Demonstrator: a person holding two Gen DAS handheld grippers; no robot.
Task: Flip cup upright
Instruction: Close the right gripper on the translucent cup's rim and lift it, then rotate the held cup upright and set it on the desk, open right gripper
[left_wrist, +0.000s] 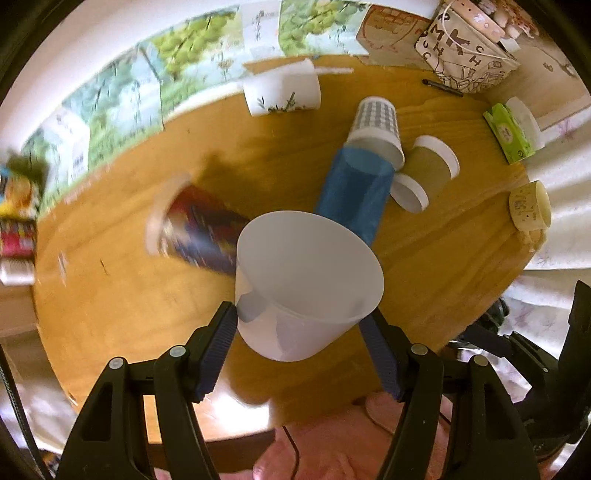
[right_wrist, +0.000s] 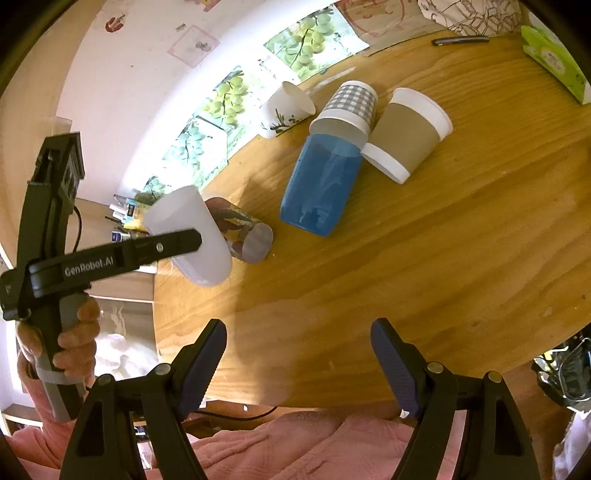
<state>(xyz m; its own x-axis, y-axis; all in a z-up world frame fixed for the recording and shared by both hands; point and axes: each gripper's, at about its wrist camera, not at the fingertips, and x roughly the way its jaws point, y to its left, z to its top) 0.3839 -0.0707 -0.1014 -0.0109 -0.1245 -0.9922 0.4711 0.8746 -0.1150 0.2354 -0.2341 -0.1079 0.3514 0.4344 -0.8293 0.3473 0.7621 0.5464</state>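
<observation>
Round wooden counter (right_wrist: 424, 258), grape posters (right_wrist: 225, 96) along the wall behind. Far left in the right wrist view: hand (right_wrist: 79, 332) wrapped round the handle of the left gripper (left_wrist: 299, 317), raised off the counter's left edge. Clamped between its fingers (left_wrist: 218, 343), a frosted cup (left_wrist: 306, 280), gripped near the base, held clear of the wood, tilted with its mouth up and away toward the wall. Just behind it, lying on its side, a patterned cup (right_wrist: 243, 236), blurred in the left wrist view. Further back, close to the posters, a white cup with a plant print (right_wrist: 284, 109), also tipped over. Centre of the counter: blue cup (right_wrist: 321, 184) on its side, its far end touching the rim of a checked cup (right_wrist: 351, 107), also down. Right beside that, touching, a brown-sleeved cup (right_wrist: 406, 136), on its side too. Further right in the left wrist view, a small cream mug (left_wrist: 530, 206) at the counter's edge, a green packet (left_wrist: 508, 134) behind it, a dark pen (left_wrist: 443, 88) near a printed bag (left_wrist: 465, 55). Low in the right wrist view, right gripper (right_wrist: 298, 354) spread wide over bare wood, holding nothing, pink fabric (right_wrist: 303, 443) beneath.
</observation>
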